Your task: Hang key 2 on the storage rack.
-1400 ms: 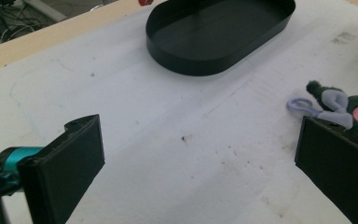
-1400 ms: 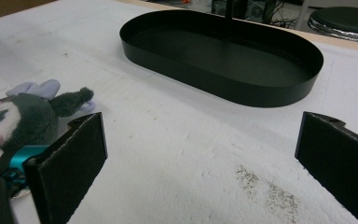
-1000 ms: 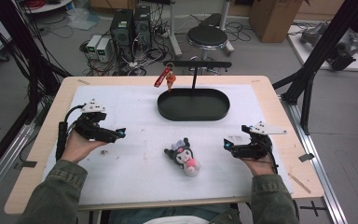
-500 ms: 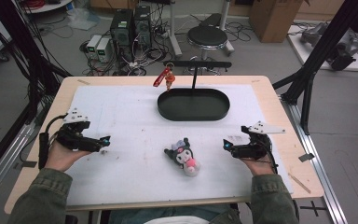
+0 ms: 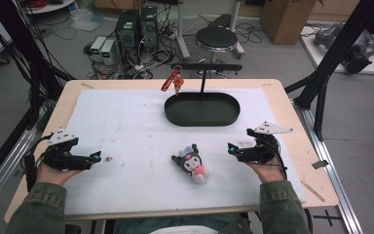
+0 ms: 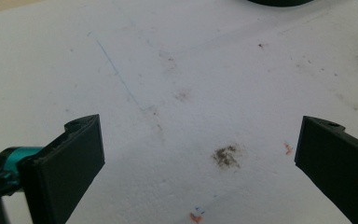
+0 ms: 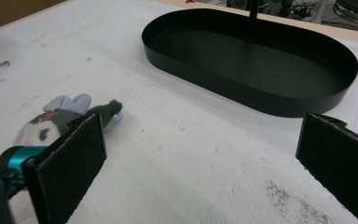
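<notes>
A small plush toy (image 5: 192,164) is seen lying on the white foam mat (image 5: 126,131) near the table's front edge, between the two grippers and touched by neither. Its long axis is set diagonally: the dark, eared head is turned toward the far left, and the pale body with a pink patch is pointed toward the near right. The fabric is soft and fuzzy, with lavender ear tips seen in the right gripper view (image 7: 70,102). The left gripper (image 5: 91,158) is held low over the mat well to the toy's left, its flat black jaws spread wide over bare, stained foam. The right gripper (image 5: 233,147) is held just to the toy's right, jaws likewise spread wide and empty. Beyond the toy, a glossy black oval tray (image 5: 202,120) with a low upright wall is set on the mat, well apart from it.
</notes>
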`<state>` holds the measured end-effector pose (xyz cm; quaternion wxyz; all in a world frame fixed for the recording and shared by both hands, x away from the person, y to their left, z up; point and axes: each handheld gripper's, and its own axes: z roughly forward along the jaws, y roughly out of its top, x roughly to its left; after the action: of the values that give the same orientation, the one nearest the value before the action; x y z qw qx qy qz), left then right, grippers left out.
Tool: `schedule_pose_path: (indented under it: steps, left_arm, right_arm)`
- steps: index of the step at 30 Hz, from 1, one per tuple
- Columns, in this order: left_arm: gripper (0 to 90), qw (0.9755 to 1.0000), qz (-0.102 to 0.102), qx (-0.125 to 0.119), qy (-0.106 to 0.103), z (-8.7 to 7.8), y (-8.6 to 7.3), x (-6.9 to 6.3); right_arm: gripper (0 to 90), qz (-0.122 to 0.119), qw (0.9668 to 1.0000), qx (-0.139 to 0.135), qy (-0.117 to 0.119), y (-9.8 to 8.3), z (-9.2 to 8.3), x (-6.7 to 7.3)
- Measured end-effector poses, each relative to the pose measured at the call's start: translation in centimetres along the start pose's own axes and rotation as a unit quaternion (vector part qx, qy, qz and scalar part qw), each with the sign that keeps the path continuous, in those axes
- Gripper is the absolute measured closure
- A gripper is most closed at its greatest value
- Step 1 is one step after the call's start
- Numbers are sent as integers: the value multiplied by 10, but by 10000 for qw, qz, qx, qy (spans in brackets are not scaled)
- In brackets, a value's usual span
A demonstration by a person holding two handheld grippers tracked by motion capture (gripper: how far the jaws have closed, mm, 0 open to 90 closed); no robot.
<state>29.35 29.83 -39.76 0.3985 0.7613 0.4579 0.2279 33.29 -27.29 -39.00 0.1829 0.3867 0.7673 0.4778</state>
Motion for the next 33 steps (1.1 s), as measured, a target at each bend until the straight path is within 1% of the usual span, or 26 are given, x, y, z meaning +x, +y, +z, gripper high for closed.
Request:
schedule_pose_path:
  steps: [1,2,3,4,6,8,9,10,11,12,13,14,18,19,20,21,24,26,27,28,29,31,32,33]
  left_arm:
    - [17,10000,-1,-6,60,-1,-4,1]
    - [17,10000,-1,-6,60,-1,-4,1]
    - [17,9999,3,-47,99,-1,-6,1]
    - [17,9999,-16,-84,103,-2,-8,1]
    - [17,9998,-67,-135,131,-3,-11,2]
    - [17,9998,-90,-114,163,-3,-13,3]
    - [17,9997,-109,-108,165,-3,-15,4]
    - [17,9998,-129,-67,164,-3,-17,5]
    - [17,9997,-159,-84,145,-3,-19,5]
    - [17,9997,-159,-84,145,-3,-19,5]
    - [17,9997,-178,-130,83,-4,-23,7]
    - [17,9997,-188,-150,73,-4,-25,7]
    - [17,9996,-208,-143,122,-5,-32,8]
    - [17,9996,-206,-121,130,-5,-33,9]
    - [17,9996,-206,-118,162,-6,-34,9]
    - [17,9996,-202,-108,188,-6,-35,10]
    - [17,9993,-240,-157,242,-9,-37,12]
    - [17,9991,-254,-201,278,-11,-38,13]
    - [17,9989,-276,-223,303,-12,-38,12]
    - [17,9989,-277,-224,313,-12,-38,13]
    - [17,9988,-272,-230,331,-13,-38,13]
    - [17,9989,-248,-229,336,-13,-39,12]
    - [17,9988,-246,-228,347,-13,-39,12]
    - [17,9989,-238,-219,351,-13,-39,13]
  right_arm:
    - [5,-76,10000,58,-10,3,2,3]
    - [5,-76,10000,58,-10,3,2,3]
    - [5,-130,9999,83,1,5,4,5]
    - [5,-130,9999,83,1,5,4,5]
    - [5,-200,9997,151,26,9,7,10]
    - [5,-230,9995,187,48,10,8,12]
    - [5,-315,9992,251,80,13,10,16]
    - [5,-350,9990,274,99,14,10,18]
    - [5,-382,9986,336,112,16,11,19]
    - [5,-382,9986,336,112,16,11,19]
    - [5,-378,9983,401,183,18,12,21]
    - [5,-323,9983,430,223,19,13,22]
    - [5,-259,9981,483,263,22,14,24]
    - [5,-293,9977,550,274,24,17,26]
    - [5,-293,9977,550,274,24,17,26]
    - [6,-348,9969,632,301,26,19,30]
    - [5,-394,9962,697,339,28,22,34]
    - [6,-380,9949,842,403,32,29,40]
    - [6,-380,9949,842,403,32,29,40]
    - [5,-374,9942,914,432,32,31,41]
    - [5,-344,9927,1049,481,33,37,44]
    - [6,-350,9911,1177,514,34,42,48]
    - [6,-350,9911,1177,514,34,42,48]
    - [5,-332,9903,1246,528,34,44,50]
